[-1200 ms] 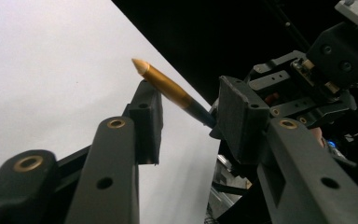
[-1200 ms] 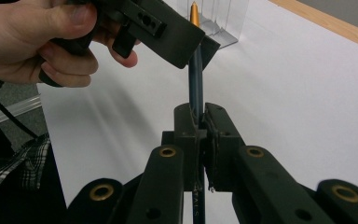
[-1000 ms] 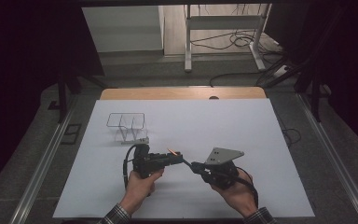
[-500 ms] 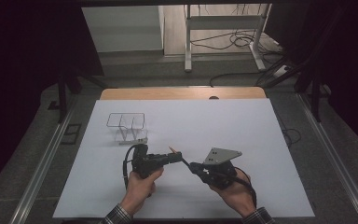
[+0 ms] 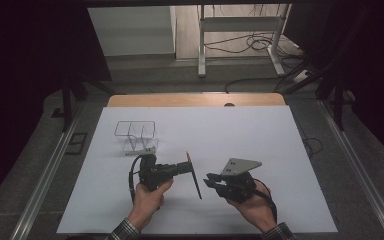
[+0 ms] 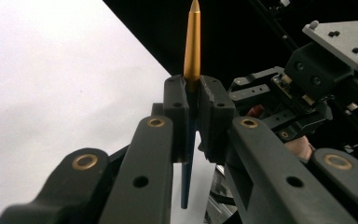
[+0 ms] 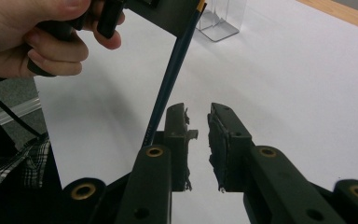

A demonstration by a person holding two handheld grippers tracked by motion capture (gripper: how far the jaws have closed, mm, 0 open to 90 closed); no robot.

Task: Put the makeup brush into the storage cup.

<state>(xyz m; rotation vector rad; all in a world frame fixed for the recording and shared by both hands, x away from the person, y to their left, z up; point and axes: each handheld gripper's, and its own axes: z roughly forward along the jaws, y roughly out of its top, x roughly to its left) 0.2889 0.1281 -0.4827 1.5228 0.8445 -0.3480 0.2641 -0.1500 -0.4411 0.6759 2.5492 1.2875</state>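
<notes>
Since a moment ago the two grippers have drawn a little apart, and the pen [image 5: 194,175] now hangs clear between them rather than bridging the gap. It is a slim dark blue pen with a gold tip, clamped near its gold end by the left gripper [image 5: 188,167], whose jaws are clenched tight on the barrel, as the left gripper view makes plain [image 6: 192,46]. The pen stands steeply, gold tip up and away, its long dark tail slanting down toward the person over the white table [image 5: 260,140], near its front middle. The right gripper [image 5: 209,180] sits just beside that lower end with its jaws released, a clear gap between them and nothing inside; in its own view the pen's tail passes just left of the left jaw [image 7: 168,84], close but apparently not between the pads. Farther back and to the left stands a small clear plastic holder [image 5: 139,137], well apart from both hands. From where I stand the risk looks to be in the grip itself: the pen is pinched close to one end, so a knock from the right gripper on the long free tail could swing or twist it in the jaws, and a loosened clamp would drop it onto the table to roll away.
</notes>
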